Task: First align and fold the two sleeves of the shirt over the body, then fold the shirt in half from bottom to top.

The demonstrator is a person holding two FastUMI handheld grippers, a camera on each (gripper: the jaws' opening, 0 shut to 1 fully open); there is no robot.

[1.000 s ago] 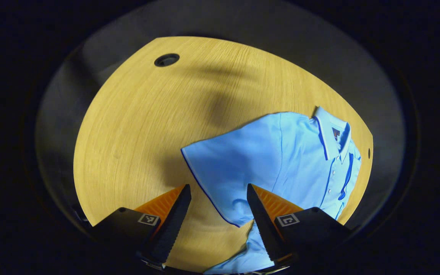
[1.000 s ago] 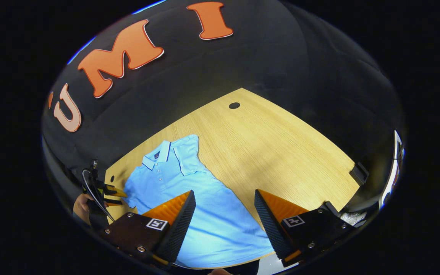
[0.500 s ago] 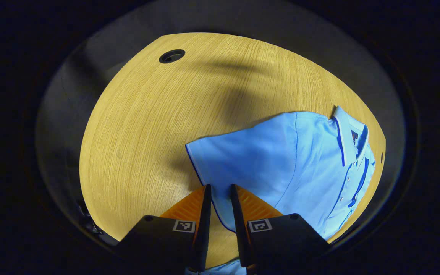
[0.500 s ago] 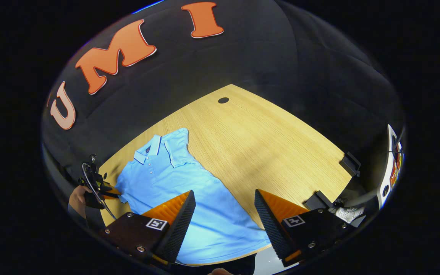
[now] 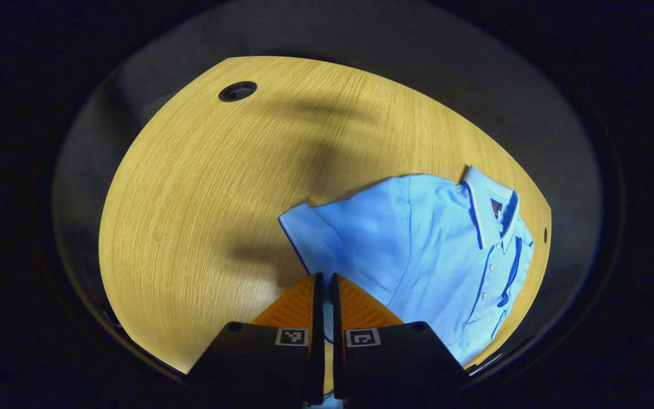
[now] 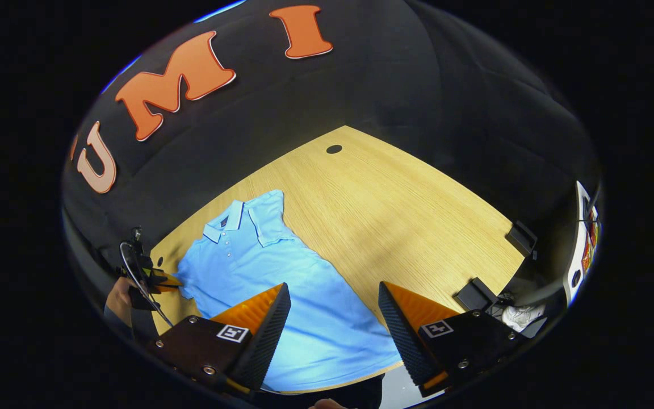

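A light blue polo shirt [image 5: 435, 250] lies front up on the wooden table [image 5: 202, 187], collar at the right. Its near sleeve [image 5: 313, 233] is drawn toward me, and my left gripper [image 5: 325, 279] is shut on that sleeve's hem, a strip of blue cloth showing between the fingers. In the right gripper view the shirt [image 6: 270, 272] stretches from the collar down to the table's near edge. My right gripper [image 6: 334, 289] hangs open above the lower body, holding nothing. The left gripper [image 6: 165, 280], held by a hand [image 6: 116, 298], sits at the shirt's left sleeve.
A round cable hole [image 6: 334, 149] marks the table's far corner; another hole [image 5: 237, 91] shows in the left gripper view. Two dark clamp-like pieces [image 6: 523, 238] [image 6: 474, 295] sit on the right table edge. Bare wood [image 6: 395, 210] lies to the shirt's right.
My left gripper went from wide open around the sleeve hem to shut on it, and the sleeve has bunched slightly. The right gripper stayed open, shifting only a little.
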